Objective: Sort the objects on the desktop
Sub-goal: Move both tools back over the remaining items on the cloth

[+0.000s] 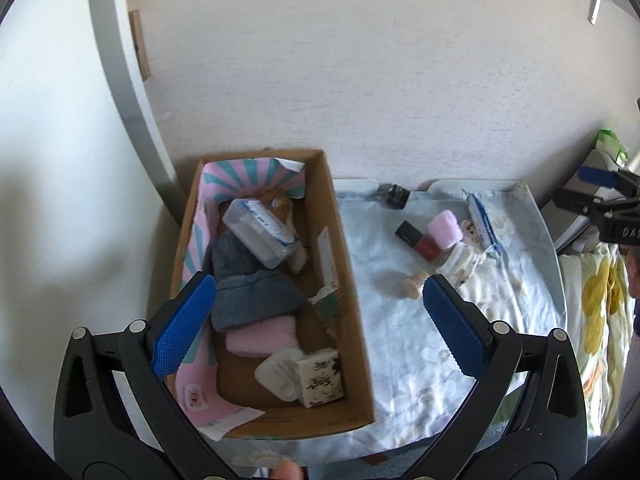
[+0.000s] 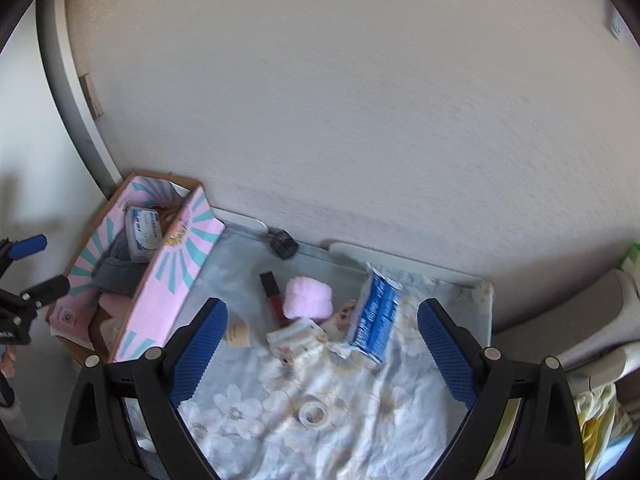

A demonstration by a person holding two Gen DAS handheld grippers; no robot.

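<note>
Hovering with its blue-padded fingers spread wide and nothing between them, the left gripper (image 1: 318,322) hangs over the right wall of the open brown cardboard box (image 1: 340,240) at the left of the table. Inside the box lie a grey knitted hat (image 1: 248,292), a clear plastic case (image 1: 260,232) on its far side, a pink fuzzy pad (image 1: 260,338) nearer, and a small patterned carton (image 1: 320,376) nearest. The right gripper (image 2: 320,354) is likewise agape and empty above the pale floral cloth (image 2: 360,420). A white tape roll (image 2: 313,414) sits between its fingers' near ends. Farther off cluster a pink fluffy roll (image 2: 308,297), a red bottle with a black cap (image 2: 272,294), a blue-and-white packet (image 2: 374,316) and a wooden peg (image 2: 239,333).
</note>
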